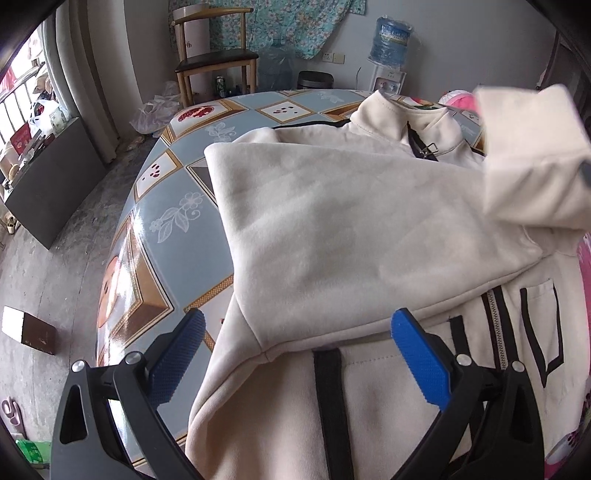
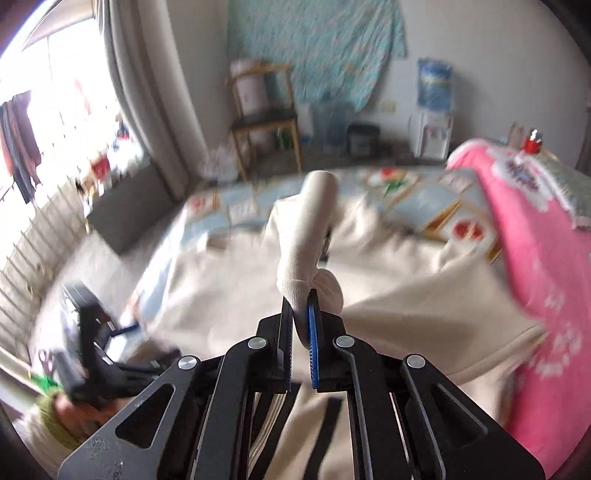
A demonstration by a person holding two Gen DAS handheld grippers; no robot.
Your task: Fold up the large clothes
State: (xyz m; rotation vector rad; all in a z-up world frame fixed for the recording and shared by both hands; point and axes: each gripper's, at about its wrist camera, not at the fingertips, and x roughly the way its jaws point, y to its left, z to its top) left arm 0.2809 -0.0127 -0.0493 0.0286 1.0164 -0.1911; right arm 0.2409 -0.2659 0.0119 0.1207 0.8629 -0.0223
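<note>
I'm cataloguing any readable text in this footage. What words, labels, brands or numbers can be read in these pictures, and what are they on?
None can be read with confidence.
White cylinder on the chair: a faint mark, too small to read.
Water jug on the dispenser: a printed label, too blurred to read.
Cream jacket and tablecloth: only stripes and pictures, no lettering.
The right wrist view is motion-blurred; nothing is legible there.

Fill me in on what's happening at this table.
A person is folding a cream jacket spread on the patterned table. The right hand-held gripper is shut on the jacket's sleeve cuff and holds it up above the jacket body. The left hand-held gripper is open, above the jacket's near edge and gripping nothing.
</note>
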